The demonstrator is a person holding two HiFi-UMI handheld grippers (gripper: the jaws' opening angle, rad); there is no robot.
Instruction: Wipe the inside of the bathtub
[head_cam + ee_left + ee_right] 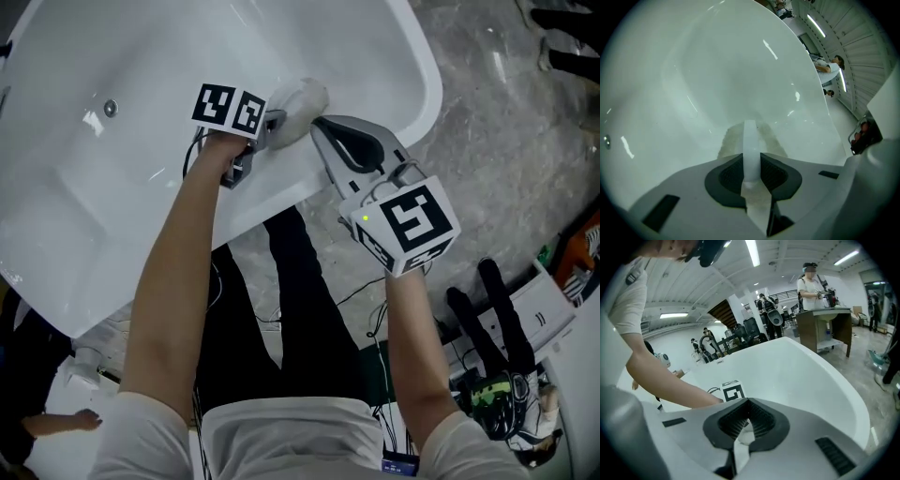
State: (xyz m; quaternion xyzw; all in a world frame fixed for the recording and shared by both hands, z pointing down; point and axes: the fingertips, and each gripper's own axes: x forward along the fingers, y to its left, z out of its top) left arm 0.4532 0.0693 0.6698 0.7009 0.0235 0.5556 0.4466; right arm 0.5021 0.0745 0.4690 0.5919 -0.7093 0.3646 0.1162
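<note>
While inside bathtub (112, 178), cloth (302, 101) in gripper (751, 161).

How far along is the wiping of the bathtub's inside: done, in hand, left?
Done: the left gripper is shut on the cloth, inside the bathtub. In hand: cloth pressed to the wall near the rim. Left: no wiped patch shows, so likely most of it; the right gripper is shut, empty.

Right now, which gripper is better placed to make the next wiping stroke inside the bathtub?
Left. The left gripper has its jaws shut on the cloth, which lies against the bathtub inner wall. The right gripper hangs near the rim, jaws shut on nothing.
</note>
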